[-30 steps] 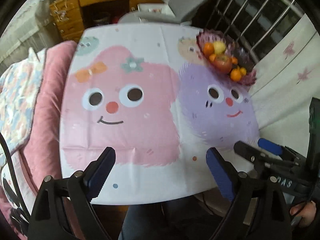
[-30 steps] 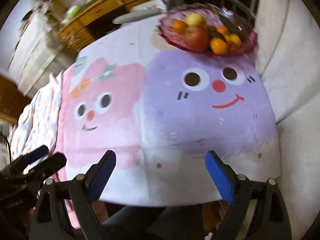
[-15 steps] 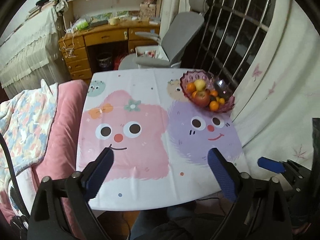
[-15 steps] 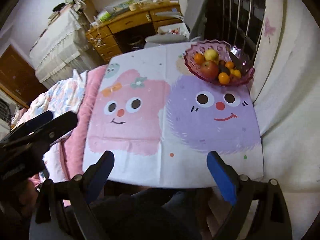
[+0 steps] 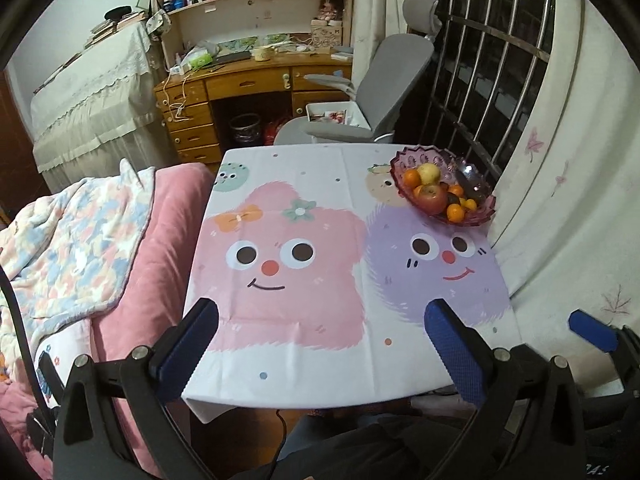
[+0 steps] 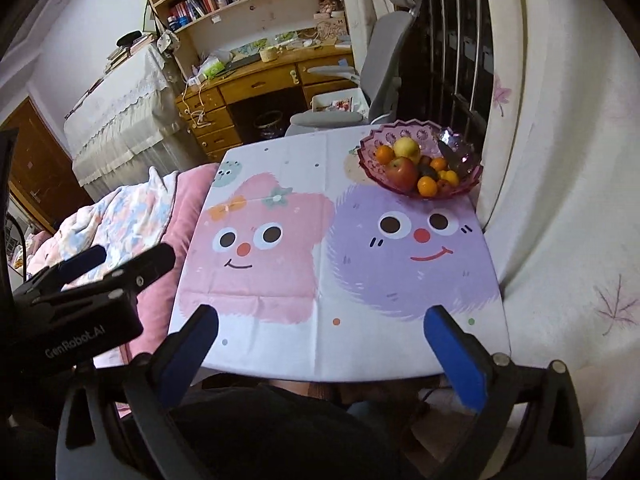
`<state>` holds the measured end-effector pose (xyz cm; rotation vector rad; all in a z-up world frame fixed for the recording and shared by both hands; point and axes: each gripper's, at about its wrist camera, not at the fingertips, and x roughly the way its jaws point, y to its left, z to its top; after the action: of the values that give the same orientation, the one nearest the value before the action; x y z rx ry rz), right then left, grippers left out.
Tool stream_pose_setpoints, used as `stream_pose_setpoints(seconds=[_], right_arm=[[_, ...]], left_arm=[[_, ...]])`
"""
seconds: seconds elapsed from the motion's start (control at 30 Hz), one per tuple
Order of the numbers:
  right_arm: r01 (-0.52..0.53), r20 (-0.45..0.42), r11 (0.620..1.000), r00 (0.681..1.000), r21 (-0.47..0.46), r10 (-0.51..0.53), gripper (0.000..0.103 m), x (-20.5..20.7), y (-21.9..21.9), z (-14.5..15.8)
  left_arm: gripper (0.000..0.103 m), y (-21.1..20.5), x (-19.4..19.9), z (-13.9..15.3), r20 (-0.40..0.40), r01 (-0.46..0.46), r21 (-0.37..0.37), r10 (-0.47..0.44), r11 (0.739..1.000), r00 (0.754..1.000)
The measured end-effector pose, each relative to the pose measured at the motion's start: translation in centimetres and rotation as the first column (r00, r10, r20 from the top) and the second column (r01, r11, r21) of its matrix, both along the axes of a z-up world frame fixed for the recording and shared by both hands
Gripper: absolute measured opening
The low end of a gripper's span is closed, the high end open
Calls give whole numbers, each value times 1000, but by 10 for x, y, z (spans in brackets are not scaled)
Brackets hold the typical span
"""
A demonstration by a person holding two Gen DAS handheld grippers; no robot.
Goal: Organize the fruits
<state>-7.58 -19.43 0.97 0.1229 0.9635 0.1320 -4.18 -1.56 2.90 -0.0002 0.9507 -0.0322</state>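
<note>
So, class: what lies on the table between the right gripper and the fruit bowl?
Only bare tablecloth with its purple cartoon face; nothing stands between the open right gripper and the fruit bowl. The right wrist view shows it.

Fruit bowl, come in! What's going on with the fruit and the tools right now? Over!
Left tool open, empty. Right tool open, empty, both short of the table's near edge. Fruit piled in pink bowl at far right corner. Nothing in the way on tablecloth.
</note>
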Motion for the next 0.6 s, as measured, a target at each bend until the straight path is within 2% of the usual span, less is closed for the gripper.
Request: stream_pose_setpoints(seconds=[0.6], right_arm=[[-3,-12,1000,1000,-8,2,103,-4,4,-6]], left_arm=[[102,2,-7,-7,-21,-21,6,21,1000,1000]])
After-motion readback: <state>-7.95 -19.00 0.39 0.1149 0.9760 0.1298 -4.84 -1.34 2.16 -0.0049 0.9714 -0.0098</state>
